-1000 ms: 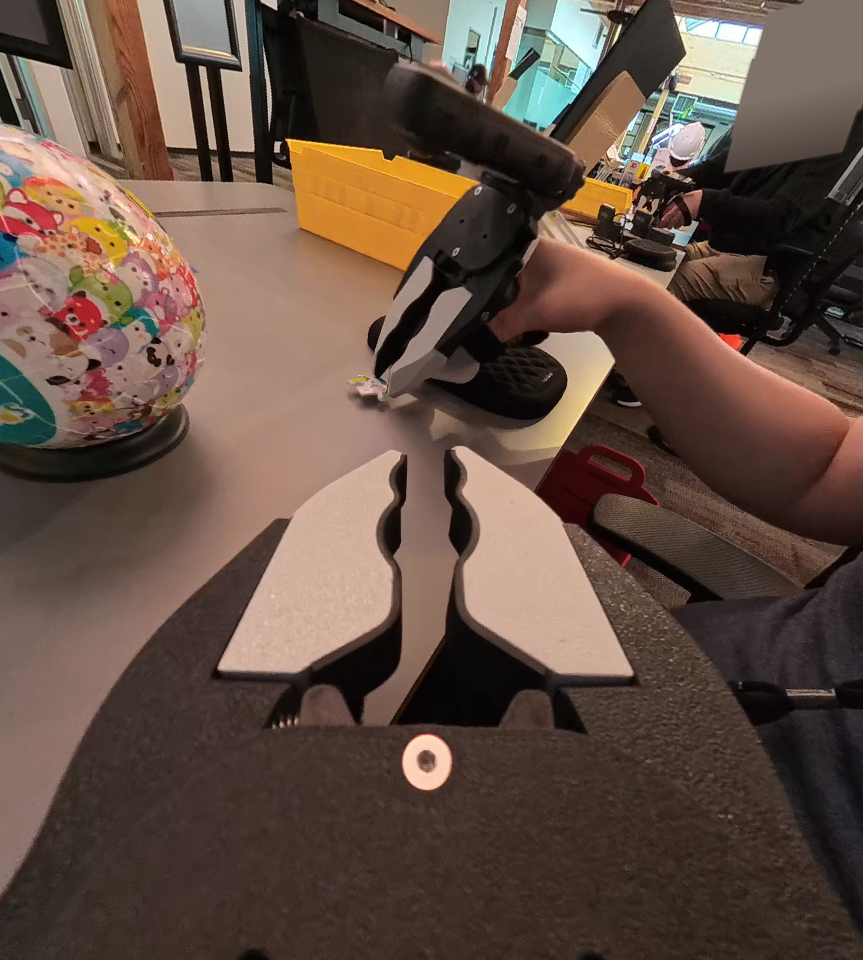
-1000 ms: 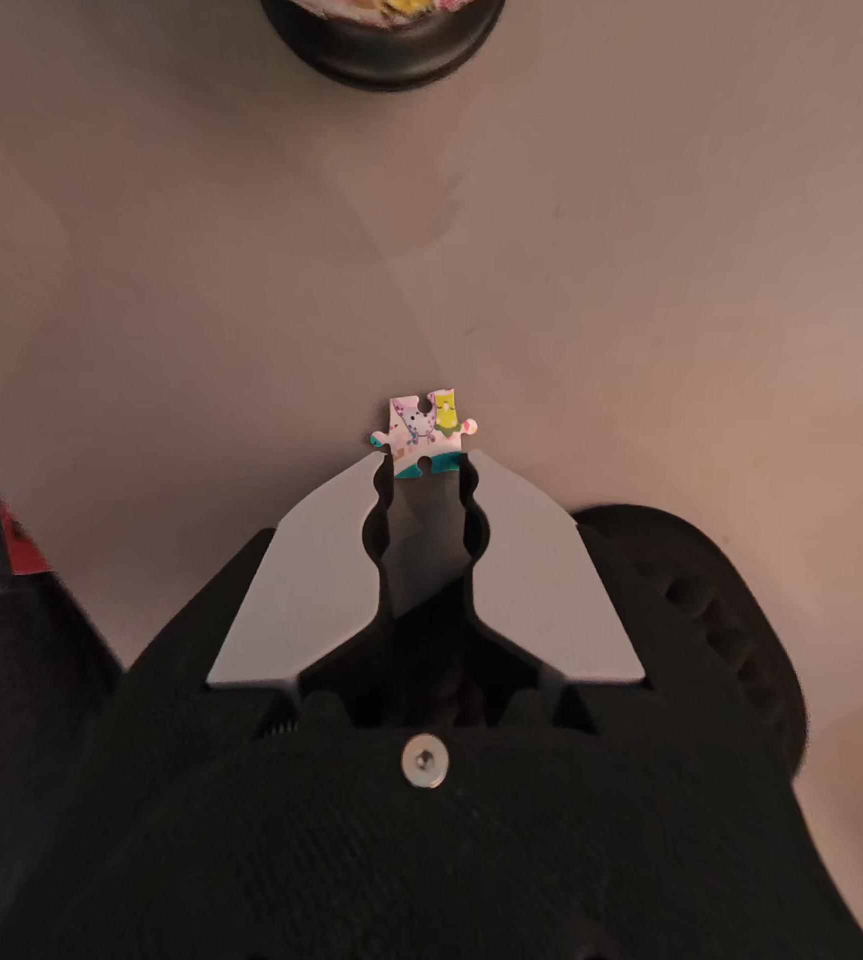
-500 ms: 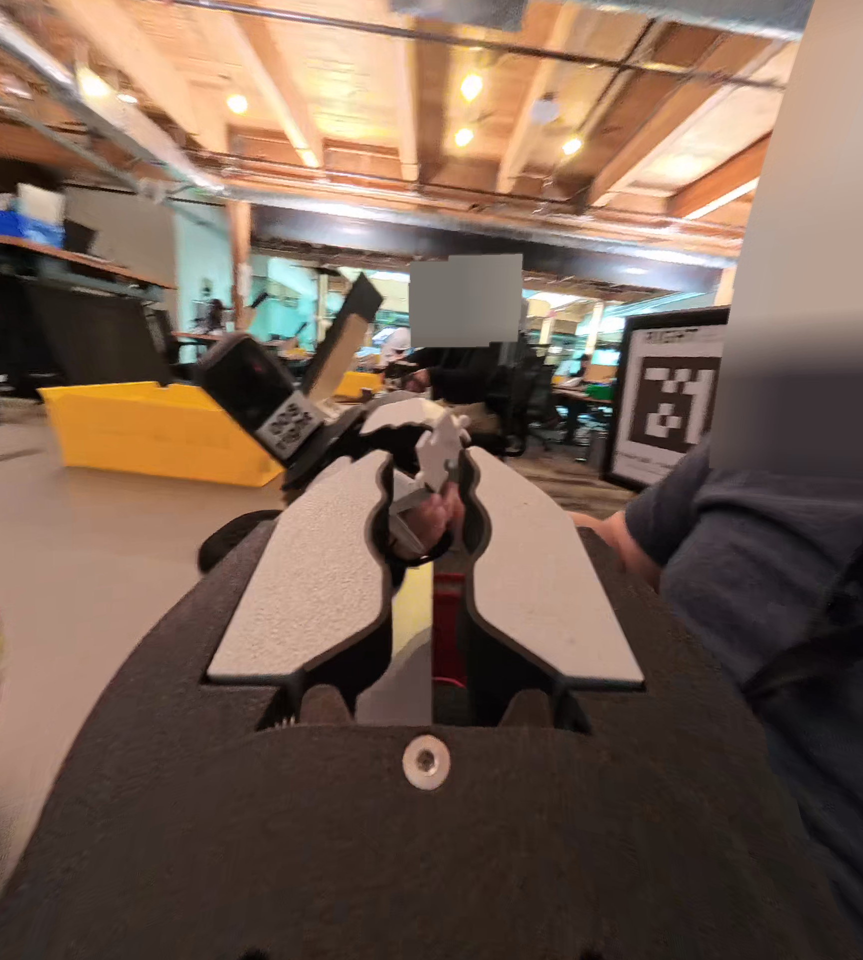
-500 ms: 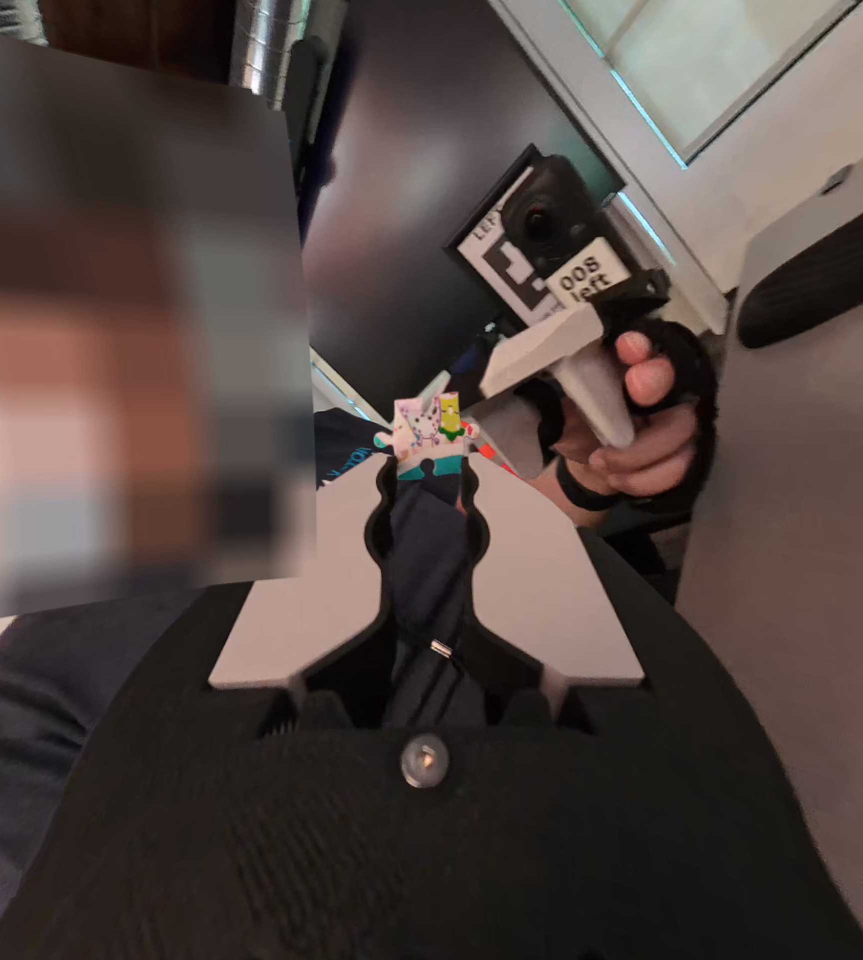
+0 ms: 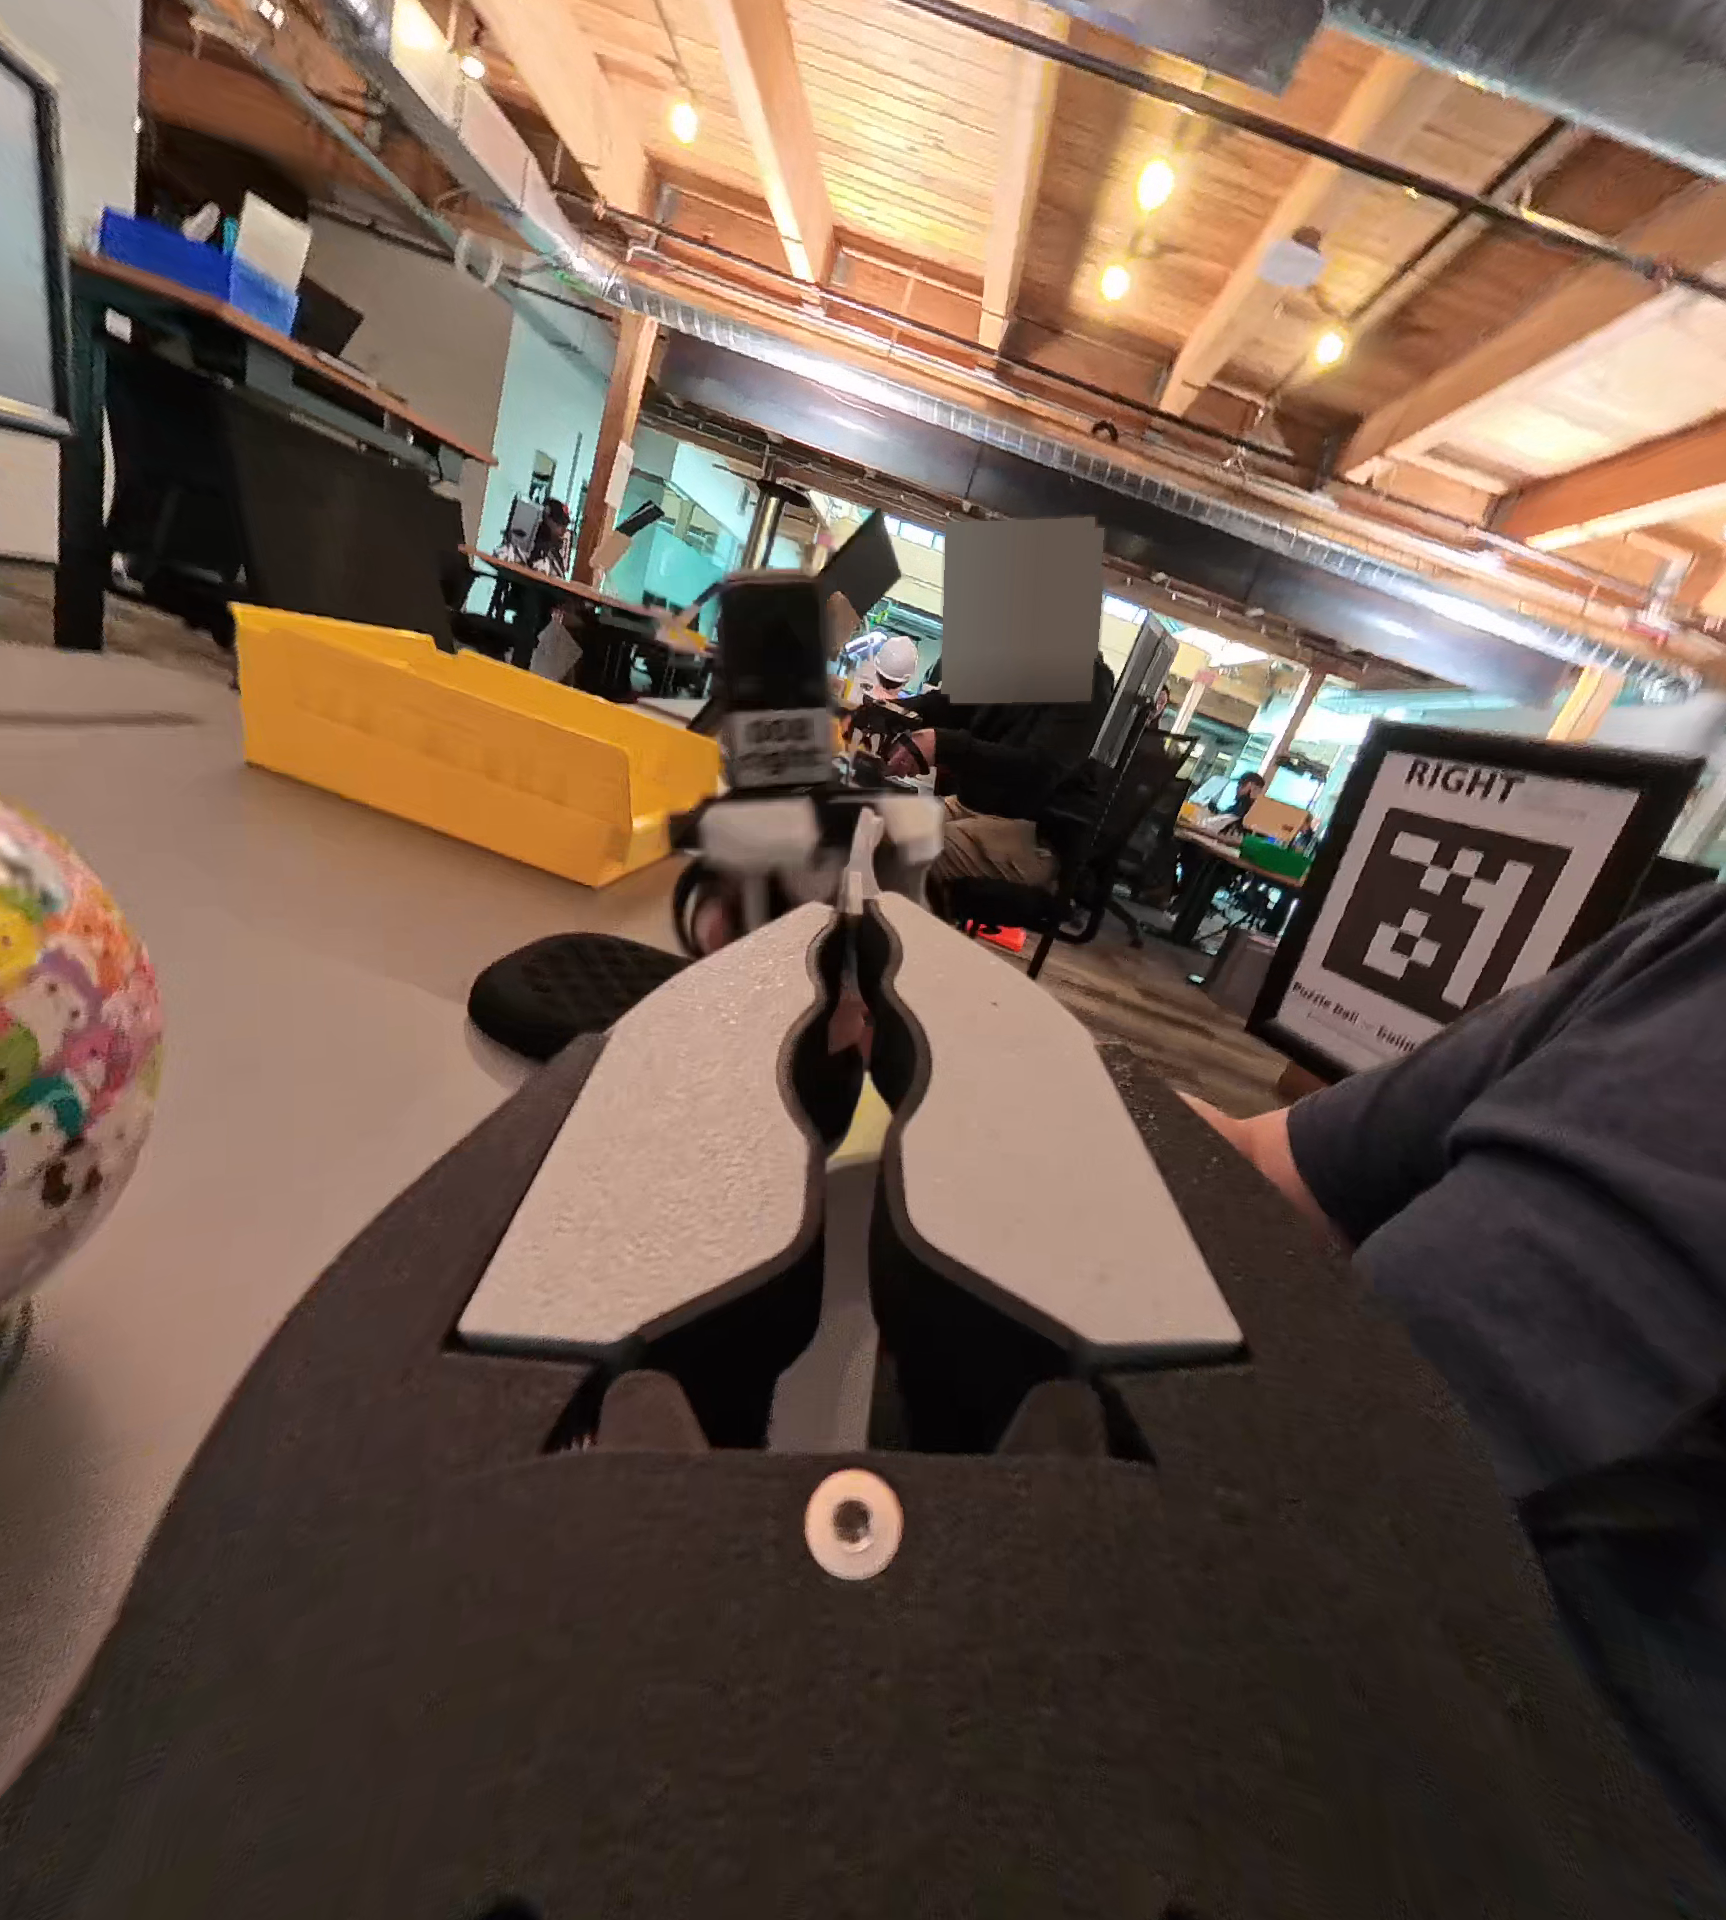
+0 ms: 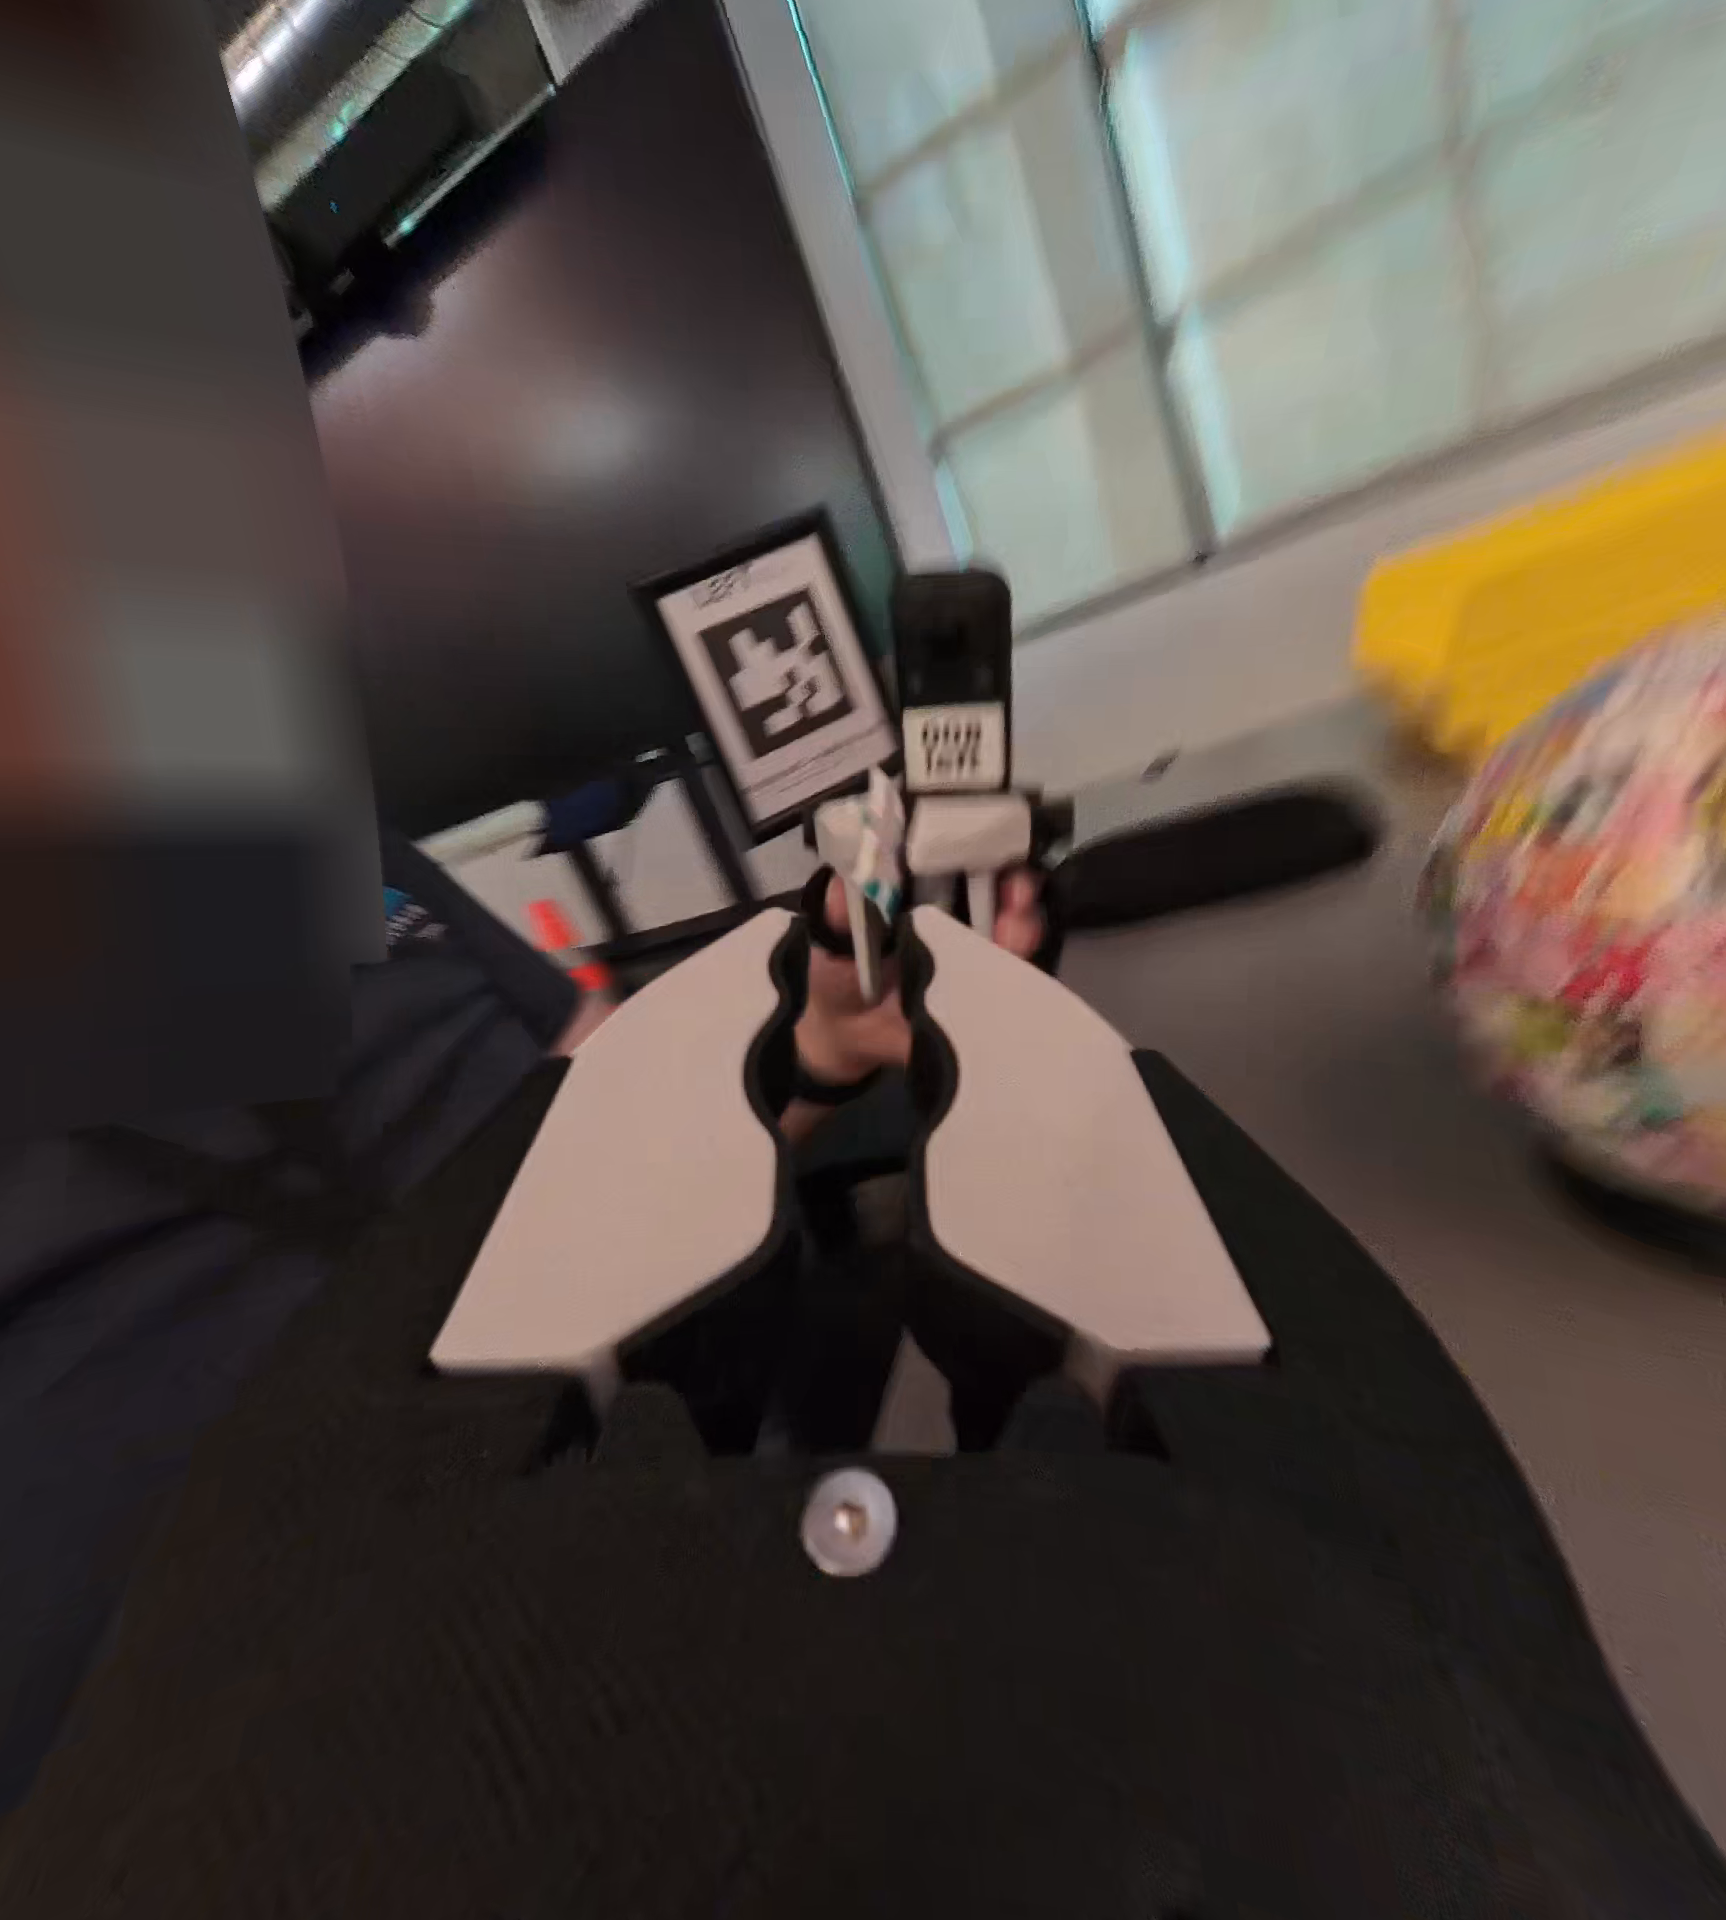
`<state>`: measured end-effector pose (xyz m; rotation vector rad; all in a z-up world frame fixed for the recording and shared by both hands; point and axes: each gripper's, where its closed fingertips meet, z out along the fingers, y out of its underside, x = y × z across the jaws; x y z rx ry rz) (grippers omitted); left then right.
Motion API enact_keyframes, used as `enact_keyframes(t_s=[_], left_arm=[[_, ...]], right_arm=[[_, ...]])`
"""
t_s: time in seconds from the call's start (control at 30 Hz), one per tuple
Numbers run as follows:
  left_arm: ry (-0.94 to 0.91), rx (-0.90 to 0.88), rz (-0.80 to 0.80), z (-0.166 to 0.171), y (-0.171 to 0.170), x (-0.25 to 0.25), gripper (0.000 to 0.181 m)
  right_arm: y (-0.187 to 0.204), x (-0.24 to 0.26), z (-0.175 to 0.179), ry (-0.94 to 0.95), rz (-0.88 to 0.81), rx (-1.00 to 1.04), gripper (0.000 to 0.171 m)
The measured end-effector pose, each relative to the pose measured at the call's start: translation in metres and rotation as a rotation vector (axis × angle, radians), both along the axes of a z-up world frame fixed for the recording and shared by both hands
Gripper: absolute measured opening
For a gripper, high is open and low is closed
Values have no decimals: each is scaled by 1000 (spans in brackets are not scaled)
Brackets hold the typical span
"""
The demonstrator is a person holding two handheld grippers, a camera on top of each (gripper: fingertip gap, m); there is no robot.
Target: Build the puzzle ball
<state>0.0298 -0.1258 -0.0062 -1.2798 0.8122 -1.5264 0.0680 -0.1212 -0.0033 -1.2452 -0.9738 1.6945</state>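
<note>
While the left gripper pinches the puzzle piece edge-on, the right gripper faces it, slightly parted. Whether it grips too is unclear. The puzzle ball sits nearer the left.

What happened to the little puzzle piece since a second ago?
The right gripper lifted the puzzle piece off the table and passed it over. Now the left gripper has its fingers shut on it, and the right gripper's fingers have opened. The puzzle ball and the yellow bin stayed put.
</note>
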Motion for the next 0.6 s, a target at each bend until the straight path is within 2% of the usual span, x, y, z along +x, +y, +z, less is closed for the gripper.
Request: enact_keyframes(t_s=[0.03,0.1,0.2,0.27,0.3,0.43,0.6], left_arm=[[7,-29,5,-2,2,-1,2],[18,-71,31,-6,7,-1,2],[-28,-109,77,-1,13,-2,2],[-86,-128,106,7,15,-2,2],[-118,-130,127,12,16,-3,2],[-151,-82,226,21,18,1,2],[-163,-57,263,28,19,2,2]], right_arm=[[-4,7,11,50,-71,121,6],[-18,18,29,114,-63,217,0],[-18,24,36,94,1,156,2],[-15,26,42,154,53,117,1],[-8,22,41,147,33,100,1],[22,-4,29,71,-228,126,26],[10,-37,21,47,-183,54,25]])
